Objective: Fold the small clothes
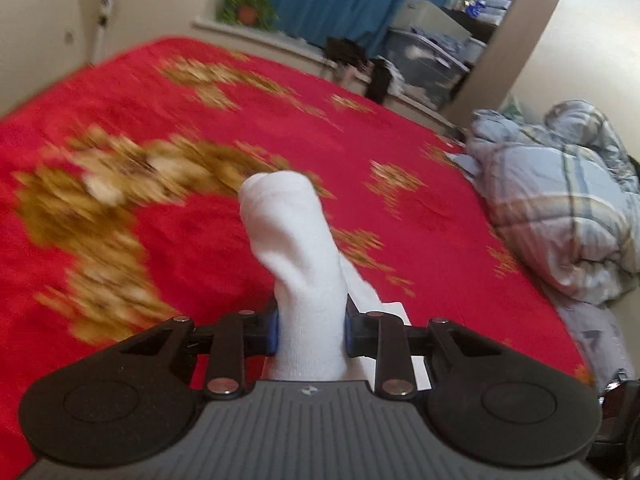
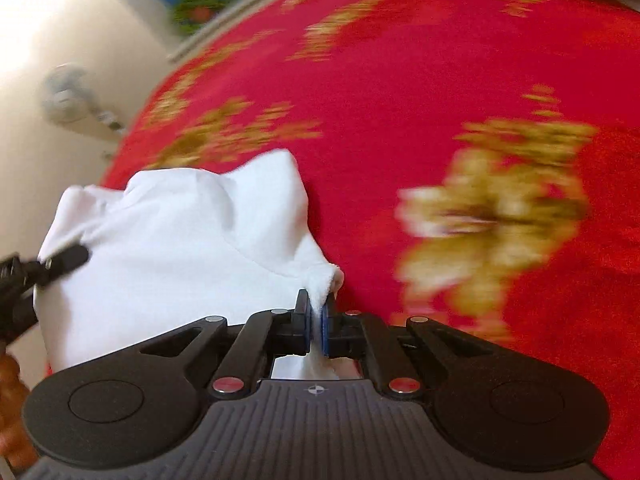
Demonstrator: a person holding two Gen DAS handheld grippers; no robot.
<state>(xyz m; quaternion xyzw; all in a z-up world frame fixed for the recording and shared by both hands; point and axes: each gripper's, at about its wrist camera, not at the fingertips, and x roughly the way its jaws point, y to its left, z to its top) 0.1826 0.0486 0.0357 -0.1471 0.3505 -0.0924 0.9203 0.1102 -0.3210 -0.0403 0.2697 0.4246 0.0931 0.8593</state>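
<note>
Sock (image 1: 296, 248) sticks out toward 12 o'clock from our left gripper (image 1: 310, 334), jaws clamped on it; our right gripper (image 2: 316, 326) pinches its edge.

White sock (image 1: 304, 264): soft knit cloth, matt. Red bedspread (image 1: 192, 120): plush fabric, gold pattern. Left gripper (image 1: 310, 328): matt black plastic, ribbed grey housing, blue pads.

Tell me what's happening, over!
Left gripper shut on white garment. Right gripper shut on its edge. Garment lifted over red bedspread. Nothing in the way.
</note>
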